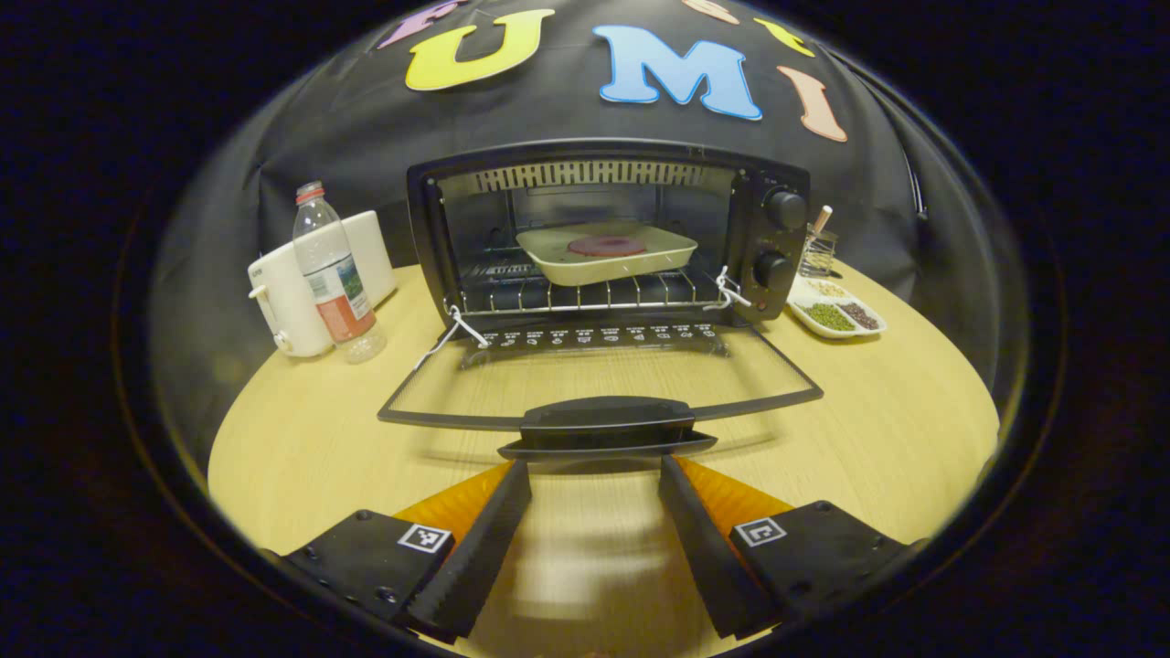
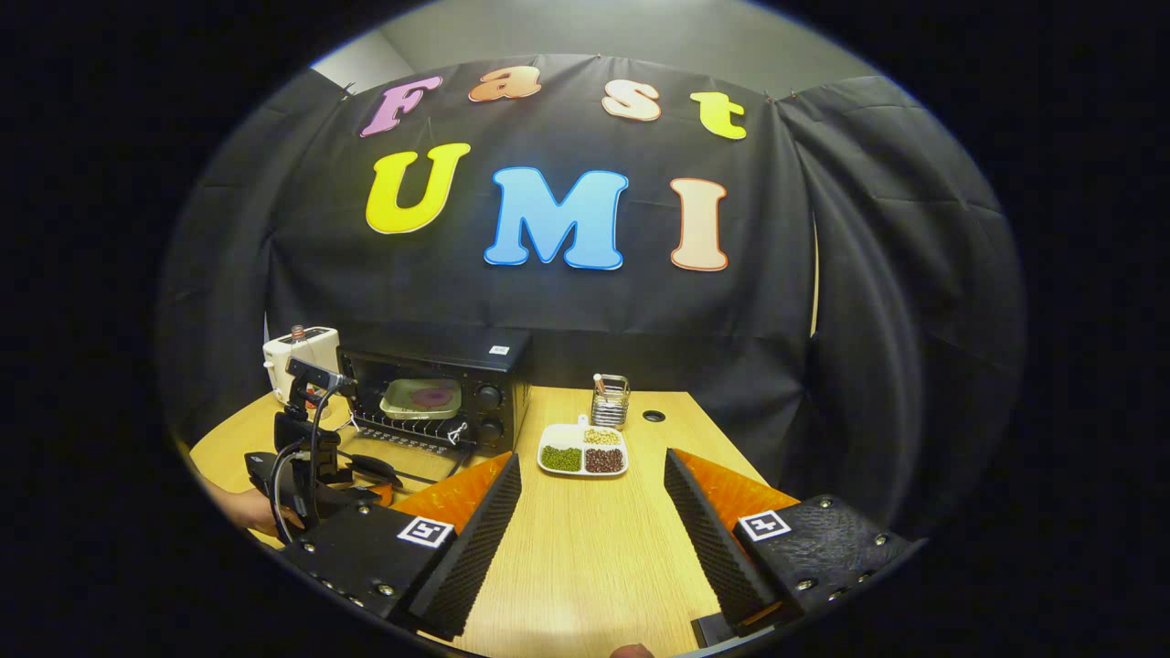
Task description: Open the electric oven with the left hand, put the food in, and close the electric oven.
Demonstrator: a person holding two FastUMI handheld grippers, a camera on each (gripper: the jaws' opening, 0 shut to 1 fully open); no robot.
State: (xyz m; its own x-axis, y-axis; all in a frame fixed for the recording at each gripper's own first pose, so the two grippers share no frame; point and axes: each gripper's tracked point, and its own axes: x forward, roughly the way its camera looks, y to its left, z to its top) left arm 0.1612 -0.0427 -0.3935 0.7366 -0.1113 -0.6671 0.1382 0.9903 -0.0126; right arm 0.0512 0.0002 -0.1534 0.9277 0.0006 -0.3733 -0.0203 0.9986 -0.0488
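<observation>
The black electric oven [image 1: 777,174] stands open at the back of the wooden table. Its glass door [image 1: 599,379] is folded down flat, with the black handle [image 1: 603,425] at its front edge. Inside, on the wire rack, rests a pale tray [image 1: 558,260] carrying a round dark-red piece of food [image 1: 607,245]. My left gripper [image 1: 594,475] is open just in front of the handle, one fingertip near each end, nothing pressed between them. In the right gripper view, my right gripper [image 2: 592,475] is open and empty, well right of the oven [image 2: 498,366]; the left gripper [image 2: 311,457] appears by the door.
A water bottle [image 1: 331,274] and a white appliance [image 1: 283,302] stand left of the oven. A white divided dish of beans [image 1: 836,315] and a small wire holder [image 1: 818,251] sit to its right. Bare tabletop [image 2: 594,557] lies under the right gripper.
</observation>
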